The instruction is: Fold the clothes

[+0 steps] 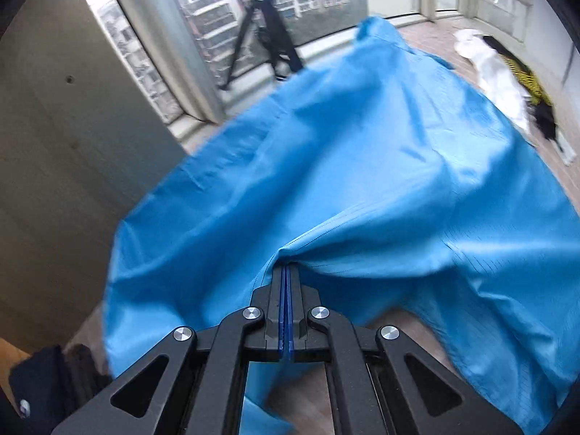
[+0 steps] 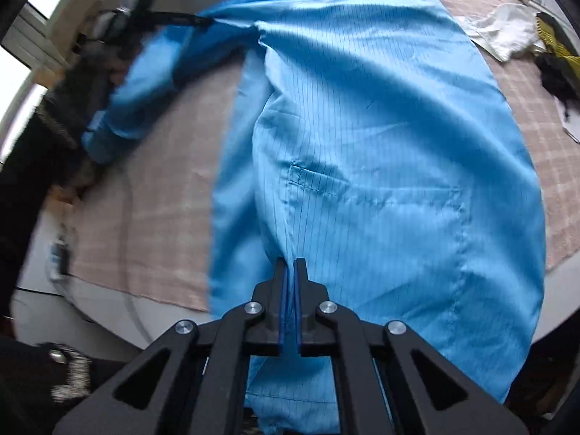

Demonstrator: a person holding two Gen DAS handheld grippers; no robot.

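A bright blue pinstriped coat [image 2: 380, 137] with a patch pocket is spread in the air above a table covered by a pink checked cloth [image 2: 152, 188]. My left gripper [image 1: 286, 266] is shut on a seam fold of the coat [image 1: 362, 152] and lifts it. That gripper also shows in the right wrist view [image 2: 203, 20], pinching the coat near the shoulder, with a sleeve hanging below it. My right gripper [image 2: 289, 262] is shut on the coat's lower part near the front edge.
A white garment [image 2: 504, 30] and a black and yellow garment [image 2: 558, 58] lie at the far right of the table. A black tripod [image 1: 264, 25] stands by the windows. A beige wall [image 1: 54, 145] is on the left. The table's white edge [image 2: 108, 311] is near me.
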